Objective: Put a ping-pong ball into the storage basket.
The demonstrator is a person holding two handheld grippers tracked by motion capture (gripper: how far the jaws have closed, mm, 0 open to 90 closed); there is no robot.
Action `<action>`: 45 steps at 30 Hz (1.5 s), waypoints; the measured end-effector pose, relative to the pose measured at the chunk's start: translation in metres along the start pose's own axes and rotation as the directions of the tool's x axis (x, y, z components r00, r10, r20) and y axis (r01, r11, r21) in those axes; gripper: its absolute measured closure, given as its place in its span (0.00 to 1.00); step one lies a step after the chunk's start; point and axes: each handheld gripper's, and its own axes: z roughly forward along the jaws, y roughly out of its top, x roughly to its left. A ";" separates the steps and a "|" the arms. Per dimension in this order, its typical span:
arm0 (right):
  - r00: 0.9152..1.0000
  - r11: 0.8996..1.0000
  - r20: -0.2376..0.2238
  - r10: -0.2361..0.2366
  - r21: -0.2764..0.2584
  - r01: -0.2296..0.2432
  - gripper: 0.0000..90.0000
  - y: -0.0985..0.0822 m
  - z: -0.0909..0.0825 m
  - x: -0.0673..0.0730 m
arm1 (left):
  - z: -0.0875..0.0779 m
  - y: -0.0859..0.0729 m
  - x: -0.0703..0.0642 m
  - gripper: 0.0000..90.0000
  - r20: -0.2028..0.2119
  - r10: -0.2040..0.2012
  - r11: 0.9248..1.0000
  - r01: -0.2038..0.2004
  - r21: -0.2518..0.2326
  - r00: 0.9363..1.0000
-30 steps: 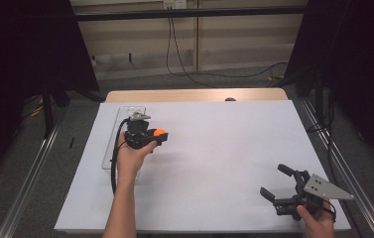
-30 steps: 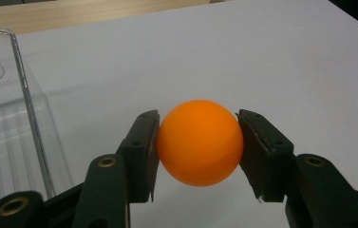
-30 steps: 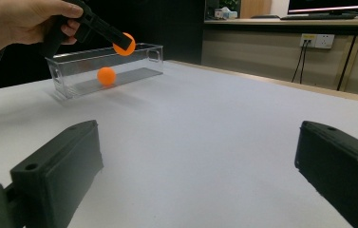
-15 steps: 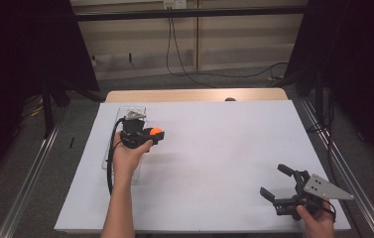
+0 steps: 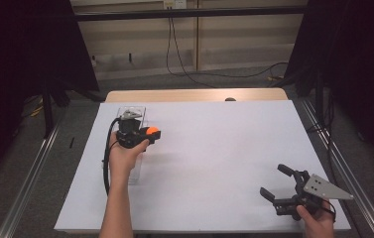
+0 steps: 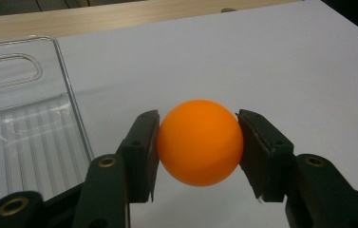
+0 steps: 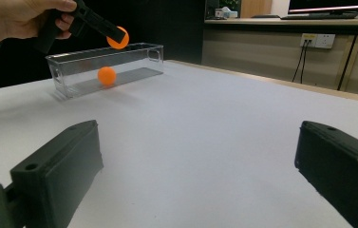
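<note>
Left gripper (image 6: 198, 142) fingers clamped on orange ball (image 6: 199, 142), held above white worktop (image 5: 224, 148) just beside clear plastic box (image 7: 105, 66), 2nd orange ball (image 7: 106, 75) inside box, right gripper (image 5: 280, 184) fingers wide apart, w/ nothing between, near worktop's front-right corner

An orange ball (image 6: 199, 142) is seen between the black jaws of the left gripper (image 6: 199, 156), beside a clear, ribbed plastic box (image 6: 20, 118). A white table surface (image 5: 214, 148) is edged in pale wood.

even overhead light on the white table (image 5: 214, 163), dark surroundings, soft shadows, slightly grainy, near jaws blurred.
</note>
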 end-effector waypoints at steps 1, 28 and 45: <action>1.000 1.000 0.000 -0.001 0.000 0.001 0.01 0.000 0.000 0.000 | 0.000 0.000 0.001 0.57 -0.002 0.001 1.000 -0.001 -0.001 1.000; 1.000 1.000 0.001 0.000 -0.001 0.000 0.01 0.000 0.000 0.000 | -0.011 -0.001 0.009 0.57 -0.048 -0.004 1.000 0.003 -0.023 0.999; 1.000 1.000 0.001 0.001 0.000 -0.001 0.01 0.000 0.000 0.000 | -0.014 -0.003 0.014 0.57 -0.075 -0.007 1.000 0.005 -0.023 0.997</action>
